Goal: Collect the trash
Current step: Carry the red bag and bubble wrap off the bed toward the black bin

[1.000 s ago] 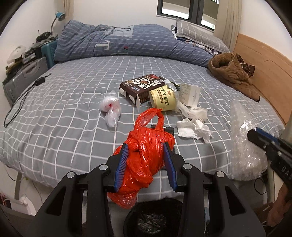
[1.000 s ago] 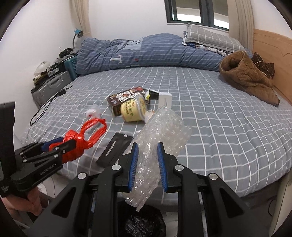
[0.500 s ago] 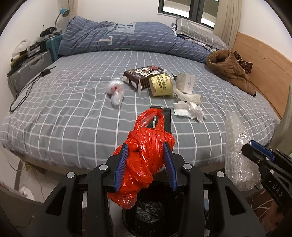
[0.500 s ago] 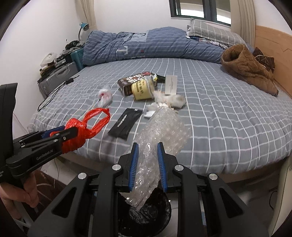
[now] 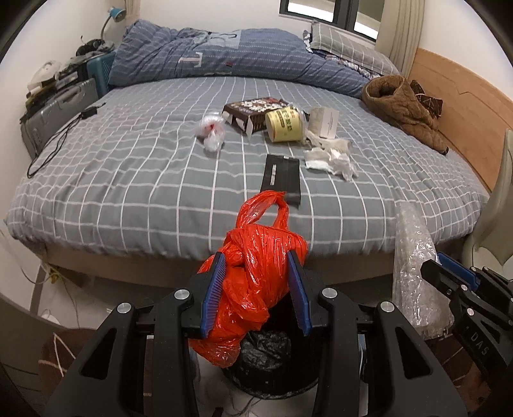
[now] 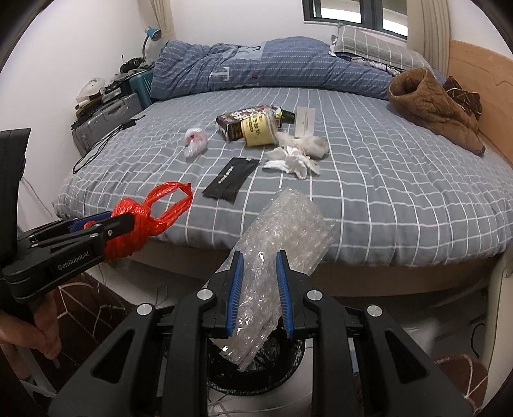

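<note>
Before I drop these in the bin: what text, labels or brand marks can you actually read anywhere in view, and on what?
"GenRobot.AI": side of the left gripper body, right wrist view.
"DAS": side of the right gripper body, left wrist view.
"T": blue duvet.
Yellow cup: Chinese characters, too small to read.
Dark carton, white box, black packet: print blurred.

Evenly lit, soft indoor light, faint shadows only. Sharp throughout; strong fisheye bending and dark vignette at corners. Mild glare on far window.

Bin on floor before bed; wrapper, tissues on bed.
</note>
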Tool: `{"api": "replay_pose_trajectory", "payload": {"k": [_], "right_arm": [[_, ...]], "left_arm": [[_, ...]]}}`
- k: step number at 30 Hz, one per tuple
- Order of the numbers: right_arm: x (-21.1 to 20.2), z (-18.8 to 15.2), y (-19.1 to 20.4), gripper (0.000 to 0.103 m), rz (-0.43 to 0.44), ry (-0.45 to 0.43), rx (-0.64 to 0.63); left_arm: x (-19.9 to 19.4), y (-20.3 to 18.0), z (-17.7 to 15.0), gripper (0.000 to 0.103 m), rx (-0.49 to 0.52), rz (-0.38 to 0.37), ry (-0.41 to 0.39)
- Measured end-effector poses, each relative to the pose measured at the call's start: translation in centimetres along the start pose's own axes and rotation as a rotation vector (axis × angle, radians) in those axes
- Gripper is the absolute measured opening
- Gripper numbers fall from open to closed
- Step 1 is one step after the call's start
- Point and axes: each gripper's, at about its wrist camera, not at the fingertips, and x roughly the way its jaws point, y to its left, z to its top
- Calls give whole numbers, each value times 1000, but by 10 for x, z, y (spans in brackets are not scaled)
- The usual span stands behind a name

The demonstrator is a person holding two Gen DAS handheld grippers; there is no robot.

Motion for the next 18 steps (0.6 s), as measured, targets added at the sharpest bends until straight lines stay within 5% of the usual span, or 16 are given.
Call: {"api": "replay_pose_trajectory", "payload": {"k": [18], "right_arm": [[12, -39, 12, 21, -6, 108, -3]], "left_arm": [[5, 14, -36, 38, -23, 15, 68]]}}
